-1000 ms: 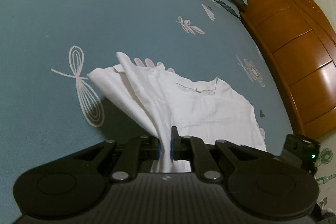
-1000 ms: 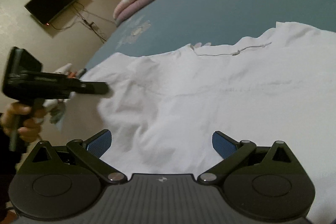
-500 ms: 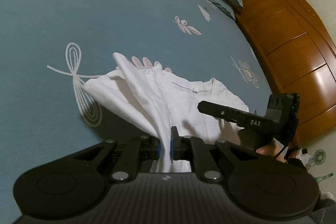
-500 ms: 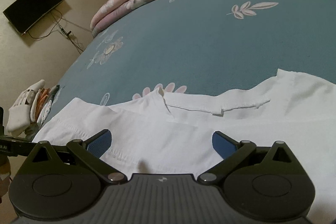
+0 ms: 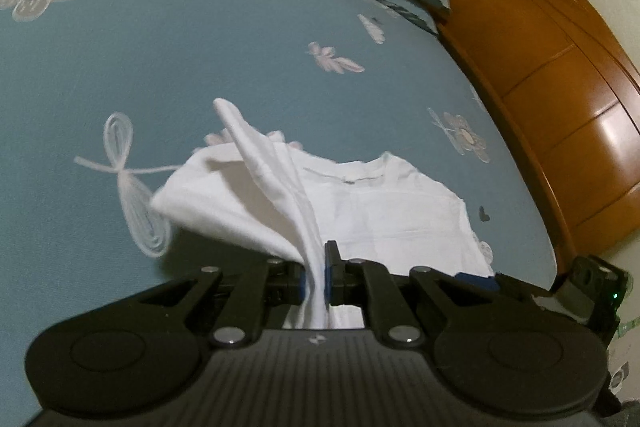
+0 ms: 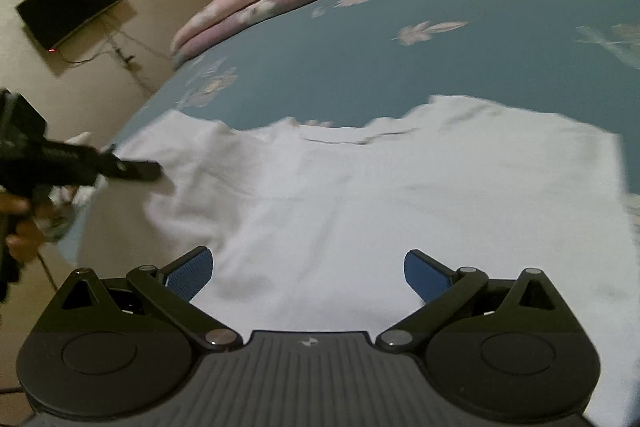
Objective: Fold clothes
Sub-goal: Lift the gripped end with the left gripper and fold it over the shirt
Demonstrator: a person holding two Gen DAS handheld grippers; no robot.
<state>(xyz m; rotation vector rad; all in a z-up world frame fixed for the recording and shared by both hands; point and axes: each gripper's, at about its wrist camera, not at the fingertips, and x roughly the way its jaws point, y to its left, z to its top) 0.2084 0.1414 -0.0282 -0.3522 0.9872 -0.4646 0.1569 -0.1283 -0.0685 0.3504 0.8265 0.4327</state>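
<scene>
Left gripper (image 5: 316, 281): jaws pressed together on a gathered fold of the white shirt (image 5: 384, 211), which rose from the pinch in a twisted ridge up to a pointed tip.
Right gripper (image 6: 306, 273): jaws spread wide, blue pads (image 6: 422, 275) bare, nothing between them; it hung just above the cloth.
White shirt: lay on the teal bedsheet (image 5: 160, 47) near the bed's edge, neckline facing the pillows; flat and smooth on the side toward the wooden headboard (image 5: 560, 87), lifted and creased on the side the left gripper held.
Sleeve side: one sleeve (image 5: 192, 203) sagged off the lifted ridge and cast a shadow on the sheet.
Hidden: the shirt's lower hem lay behind both gripper bodies.
Hard to make out: the right wrist view was smeared by motion, so the collar seam (image 6: 360, 139) read only as a faint dark line; the hand (image 6: 20, 227) at that view's left edge was cut off and blurred.
</scene>
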